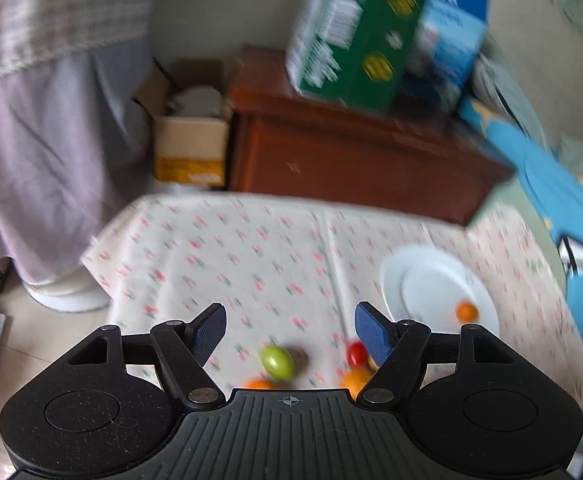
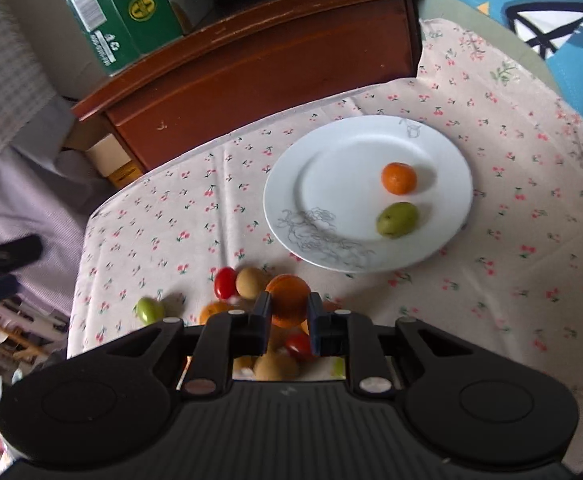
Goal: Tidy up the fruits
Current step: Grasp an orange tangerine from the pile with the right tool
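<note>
Progress check. The white plate (image 2: 367,194) on the cherry-print cloth of the bench (image 2: 511,280) carries two fruits: a small orange (image 2: 398,178) and a green fruit (image 2: 397,220), lying just beside each other toward the plate's right half.

Right tongs (image 2: 289,314): clenched on a larger orange fruit (image 2: 287,298), pads pressing its two sides, directly over the loose pile. Judged to be the third piece on its way to the plate; whether it has left the cloth I cannot tell.

Left tongs (image 1: 290,330): spread wide and holding nothing, over the near part of the cloth; this view is motion-blurred.

Not yet sorted, near the front edge of the bench: a red tomato-like fruit (image 2: 225,282) touching a tan round fruit (image 2: 252,282), a stray green fruit (image 2: 150,310) a little apart to the left, another orange piece (image 2: 213,311), and under the tongs at least one more red (image 2: 299,345) and one more tan piece (image 2: 275,366). An exact count is not possible, as the tongs hide part of the pile.

Estimate: under half done; two plated, one in grip, six or so left.
</note>
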Motion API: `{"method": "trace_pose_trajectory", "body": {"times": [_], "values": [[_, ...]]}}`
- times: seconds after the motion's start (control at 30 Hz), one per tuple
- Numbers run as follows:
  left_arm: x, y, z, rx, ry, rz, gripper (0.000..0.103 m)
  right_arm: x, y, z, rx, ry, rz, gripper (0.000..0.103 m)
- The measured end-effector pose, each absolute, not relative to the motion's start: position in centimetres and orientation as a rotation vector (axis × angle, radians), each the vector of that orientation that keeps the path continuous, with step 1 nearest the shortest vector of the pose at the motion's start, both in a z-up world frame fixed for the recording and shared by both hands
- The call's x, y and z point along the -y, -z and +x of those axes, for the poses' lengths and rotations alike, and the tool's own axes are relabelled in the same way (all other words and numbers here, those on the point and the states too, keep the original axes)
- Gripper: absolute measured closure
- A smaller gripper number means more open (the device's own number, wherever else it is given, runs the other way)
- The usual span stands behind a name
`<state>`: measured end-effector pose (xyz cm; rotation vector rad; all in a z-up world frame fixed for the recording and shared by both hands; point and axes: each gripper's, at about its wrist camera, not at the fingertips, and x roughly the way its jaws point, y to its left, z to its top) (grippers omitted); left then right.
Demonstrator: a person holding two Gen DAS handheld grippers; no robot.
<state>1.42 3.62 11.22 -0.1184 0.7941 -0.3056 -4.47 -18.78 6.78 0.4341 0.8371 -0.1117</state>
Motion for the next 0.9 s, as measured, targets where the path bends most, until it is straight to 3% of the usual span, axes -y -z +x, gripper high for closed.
{"method": "trace_pose_trajectory", "body": {"times": [0.33, 0.7, 0.9], "values": [[1.9, -5.4, -2.4, -0.933, 0.547, -0.030, 0.033, 23.2, -5.4, -7.5, -0.895, 0.087, 0.388, 0.084], [7.9, -2.5, -7.5, -0.874, 0.736, 0.145, 0.035, 24.5, -3.7, -7.9, -0.926, 0.083, 0.433, 0.084], [8.8, -1.7, -7.5, -0.840, 0.749, 0.148, 0.046, 24.9, -3.6, -7.8, -0.928, 0.066, 0.489, 0.081]]}}
